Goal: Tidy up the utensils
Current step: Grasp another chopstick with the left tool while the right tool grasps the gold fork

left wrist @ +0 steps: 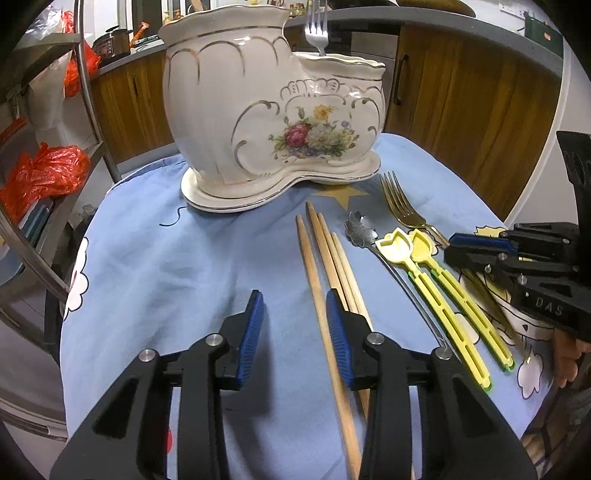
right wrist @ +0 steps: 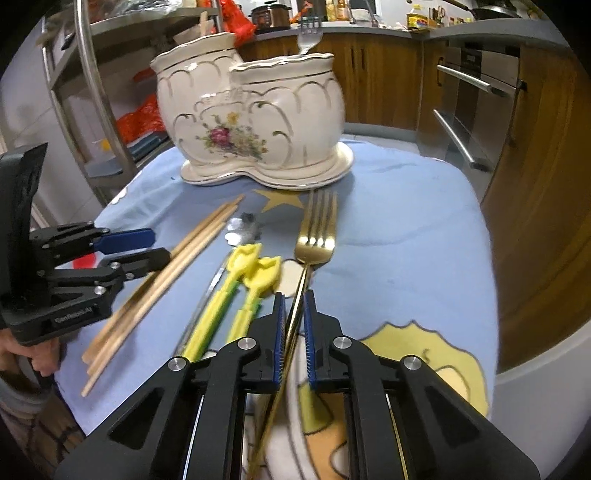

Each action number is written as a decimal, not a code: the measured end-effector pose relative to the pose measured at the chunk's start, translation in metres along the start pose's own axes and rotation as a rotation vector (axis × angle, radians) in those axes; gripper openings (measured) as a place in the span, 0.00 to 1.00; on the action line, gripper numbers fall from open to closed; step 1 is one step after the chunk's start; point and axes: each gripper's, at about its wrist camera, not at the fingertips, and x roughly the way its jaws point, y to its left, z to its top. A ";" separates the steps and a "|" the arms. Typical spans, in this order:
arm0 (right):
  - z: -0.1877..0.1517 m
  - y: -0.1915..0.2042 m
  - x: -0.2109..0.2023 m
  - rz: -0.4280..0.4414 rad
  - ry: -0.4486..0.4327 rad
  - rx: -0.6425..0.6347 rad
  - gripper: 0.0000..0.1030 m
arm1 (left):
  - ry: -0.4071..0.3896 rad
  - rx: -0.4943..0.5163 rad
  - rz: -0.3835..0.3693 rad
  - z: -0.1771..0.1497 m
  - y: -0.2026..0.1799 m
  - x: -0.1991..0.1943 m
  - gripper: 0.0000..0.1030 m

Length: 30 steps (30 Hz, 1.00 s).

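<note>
A white flowered ceramic holder [left wrist: 273, 110] [right wrist: 251, 122] stands at the far side of the blue cloth, with a silver fork [left wrist: 317, 29] upright in its lower pot. Several wooden chopsticks [left wrist: 321, 266] lie ahead of my left gripper [left wrist: 295, 328]. Its jaws stand apart with the leftmost chopstick between them, close to the right pad. A gold fork [right wrist: 319, 229] lies tines toward the holder. My right gripper [right wrist: 293, 325] is shut on its thin handle. Two yellow spoons [right wrist: 251, 269] and a silver flower-shaped spoon [left wrist: 360, 230] lie between the chopsticks and the fork.
The blue cartoon-print cloth [left wrist: 166, 258] covers a small round table. A metal rack with red plastic bags [left wrist: 44, 173] stands to the left. Wooden cabinets [left wrist: 461, 92] and an oven [right wrist: 476, 110] run behind and to the right. A hand [left wrist: 565, 354] holds the right gripper.
</note>
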 end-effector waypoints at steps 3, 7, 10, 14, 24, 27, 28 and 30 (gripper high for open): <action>-0.001 -0.010 -0.002 -0.015 0.005 0.013 0.10 | 0.013 -0.011 -0.011 0.000 0.006 -0.002 0.30; 0.001 -0.020 0.000 0.010 0.035 0.029 0.10 | 0.043 -0.003 -0.029 0.002 0.010 -0.001 0.30; 0.010 -0.017 0.004 -0.001 0.082 0.000 0.10 | 0.099 0.057 -0.010 0.009 0.003 0.004 0.30; 0.026 -0.008 0.013 -0.040 0.181 -0.082 0.10 | 0.178 0.111 0.004 0.022 -0.001 0.012 0.30; 0.047 0.000 0.028 -0.079 0.324 -0.115 0.11 | 0.355 0.161 -0.006 0.043 -0.007 0.026 0.25; 0.048 0.000 0.030 -0.086 0.345 -0.103 0.11 | 0.390 0.125 -0.026 0.049 -0.002 0.029 0.25; 0.049 0.001 0.031 -0.089 0.351 -0.102 0.11 | 0.401 0.112 -0.028 0.053 0.002 0.031 0.25; 0.050 0.003 0.032 -0.101 0.367 -0.098 0.11 | 0.418 0.105 -0.024 0.060 0.007 0.038 0.25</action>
